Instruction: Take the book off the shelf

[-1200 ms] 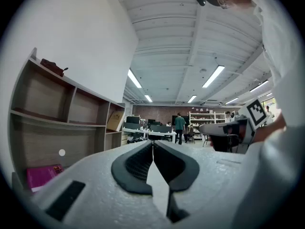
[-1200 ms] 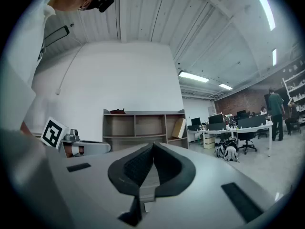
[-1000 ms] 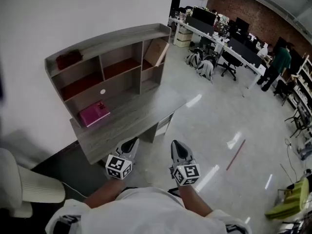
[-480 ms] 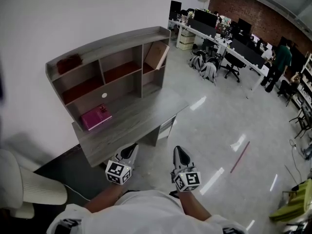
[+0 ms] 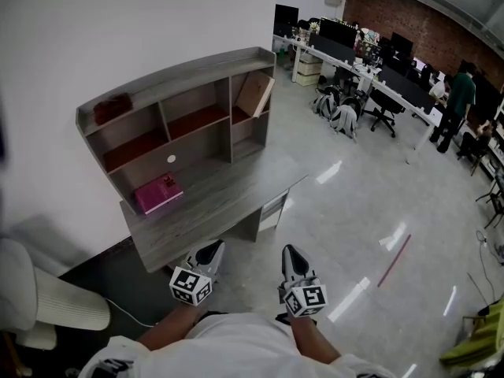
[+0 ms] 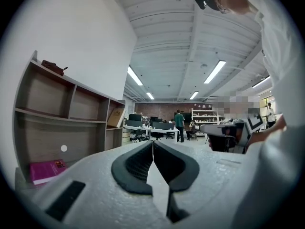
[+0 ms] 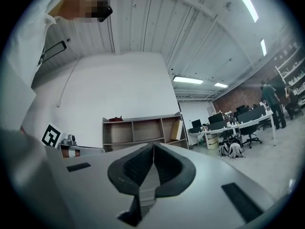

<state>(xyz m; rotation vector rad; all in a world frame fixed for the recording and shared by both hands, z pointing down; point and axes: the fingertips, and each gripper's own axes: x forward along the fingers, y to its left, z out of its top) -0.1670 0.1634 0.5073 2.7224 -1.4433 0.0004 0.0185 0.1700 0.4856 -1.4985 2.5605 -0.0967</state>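
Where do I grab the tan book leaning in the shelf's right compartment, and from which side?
Probably the front edge of the tan book, near its raised top corner, coming in through the open front of the shelf. It stands tilted, so that edge is exposed; boards close off the back and top.

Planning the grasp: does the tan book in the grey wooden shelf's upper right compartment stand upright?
No, the tan book leans slanted across that compartment of the grey wooden shelf.
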